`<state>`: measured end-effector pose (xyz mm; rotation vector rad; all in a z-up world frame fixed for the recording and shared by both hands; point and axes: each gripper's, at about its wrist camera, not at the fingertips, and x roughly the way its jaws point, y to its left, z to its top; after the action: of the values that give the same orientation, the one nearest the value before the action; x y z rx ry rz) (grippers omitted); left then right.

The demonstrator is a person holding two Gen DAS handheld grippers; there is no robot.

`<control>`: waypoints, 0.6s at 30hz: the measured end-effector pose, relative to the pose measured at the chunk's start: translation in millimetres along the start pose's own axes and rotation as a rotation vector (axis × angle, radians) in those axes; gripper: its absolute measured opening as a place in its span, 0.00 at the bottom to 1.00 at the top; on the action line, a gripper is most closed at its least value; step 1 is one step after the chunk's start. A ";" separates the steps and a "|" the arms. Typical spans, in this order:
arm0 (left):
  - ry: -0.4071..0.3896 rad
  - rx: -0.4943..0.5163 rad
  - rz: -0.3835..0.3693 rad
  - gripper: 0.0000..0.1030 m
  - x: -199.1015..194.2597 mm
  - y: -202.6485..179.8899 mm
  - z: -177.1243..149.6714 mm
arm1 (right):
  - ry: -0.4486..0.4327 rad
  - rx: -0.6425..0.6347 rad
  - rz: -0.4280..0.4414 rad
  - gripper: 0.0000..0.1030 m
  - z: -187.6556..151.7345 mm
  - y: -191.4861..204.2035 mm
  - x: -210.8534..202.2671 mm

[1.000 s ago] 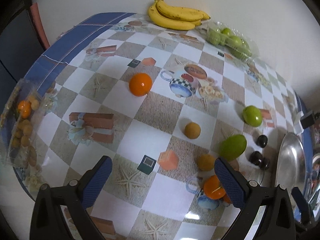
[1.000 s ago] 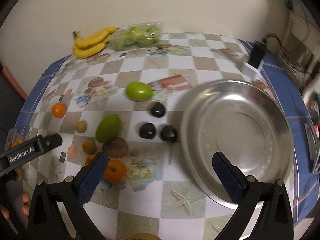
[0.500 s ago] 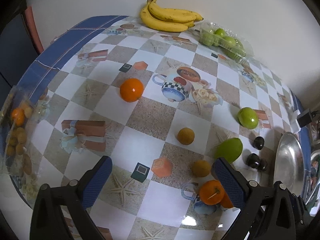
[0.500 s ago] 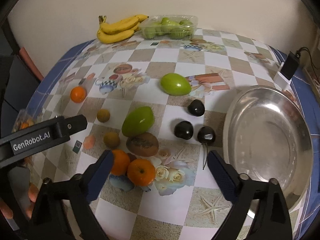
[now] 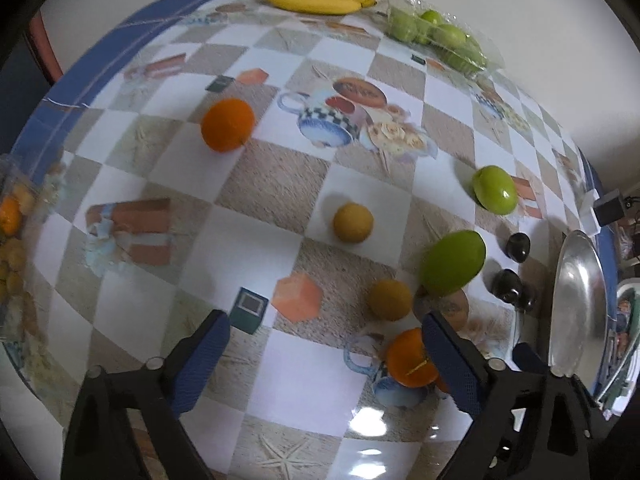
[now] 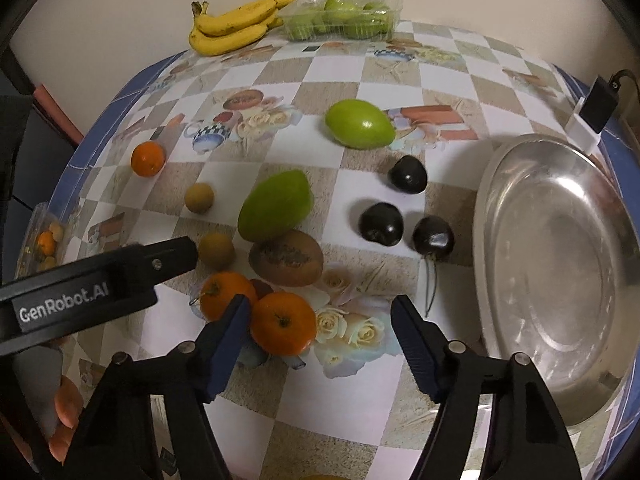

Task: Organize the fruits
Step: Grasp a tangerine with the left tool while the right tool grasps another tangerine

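Loose fruit lies on the checked tablecloth: two oranges [image 6: 283, 323] close together, a kiwi [image 6: 286, 258], a green mango [image 6: 275, 205], a second green fruit [image 6: 359, 124], three dark plums [image 6: 381, 223], two small tan fruits [image 6: 216, 251] and a lone orange [image 6: 148, 158]. A steel bowl [image 6: 560, 248] stands at the right, empty. My right gripper [image 6: 320, 344] is open just above the nearer orange. My left gripper [image 5: 324, 354] is open and empty over the table's front, left of the oranges [image 5: 410, 358]; its body also shows in the right wrist view [image 6: 100, 284].
Bananas [image 6: 236, 24] and a clear tray of green fruit [image 6: 344, 20] lie at the back by the wall. A plastic pack of small fruit [image 5: 12, 240] sits at the left edge. A black adapter [image 6: 600, 104] lies beyond the bowl.
My right gripper has moved left and down, from over the bowl to the oranges. My left gripper has shifted slightly closer to the table.
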<state>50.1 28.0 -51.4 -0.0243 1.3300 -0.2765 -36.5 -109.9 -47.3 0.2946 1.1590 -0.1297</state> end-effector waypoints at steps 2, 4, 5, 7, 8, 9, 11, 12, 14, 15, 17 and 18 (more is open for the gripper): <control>0.016 0.002 -0.022 0.90 1.8 -2.3 -1.7 | 0.009 -0.008 0.001 0.67 -0.1 1.4 1.9; 0.025 0.013 -0.041 0.87 2.2 -6.2 -3.5 | 0.014 -0.016 0.007 0.64 -0.3 3.4 3.2; 0.025 0.020 -0.049 0.86 1.5 -8.3 -4.0 | 0.015 -0.020 0.010 0.62 -0.2 4.4 3.6; 0.030 0.032 -0.074 0.82 0.7 -12.6 -4.9 | 0.015 -0.028 0.022 0.57 -0.4 6.0 3.2; 0.037 0.033 -0.090 0.82 0.5 -14.1 -5.4 | 0.016 -0.029 0.030 0.54 -0.3 6.1 3.0; 0.043 0.032 -0.101 0.80 1.2 -15.2 -5.3 | 0.017 -0.030 0.037 0.52 -0.2 6.3 3.0; 0.056 0.031 -0.120 0.77 1.5 -16.3 -6.2 | 0.019 -0.034 0.045 0.48 -0.3 7.2 2.7; 0.060 0.032 -0.127 0.74 1.6 -17.4 -6.3 | 0.021 -0.033 0.053 0.46 -0.4 7.6 2.6; 0.066 0.035 -0.139 0.70 1.1 -18.2 -6.9 | 0.026 -0.030 0.070 0.42 -0.9 8.1 2.6; 0.070 0.035 -0.146 0.70 1.1 -18.9 -7.1 | 0.029 -0.027 0.076 0.42 -1.2 8.3 2.5; 0.080 0.028 -0.161 0.70 1.6 -19.3 -7.6 | 0.033 -0.025 0.086 0.41 -2.1 8.6 2.3; 0.083 0.025 -0.165 0.70 1.8 -18.9 -7.8 | 0.037 -0.018 0.099 0.41 -1.8 8.5 2.9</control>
<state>39.5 10.4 -51.8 -0.1031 1.4093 -0.4380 -34.8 -101.0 -49.2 0.3384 1.1791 -0.0271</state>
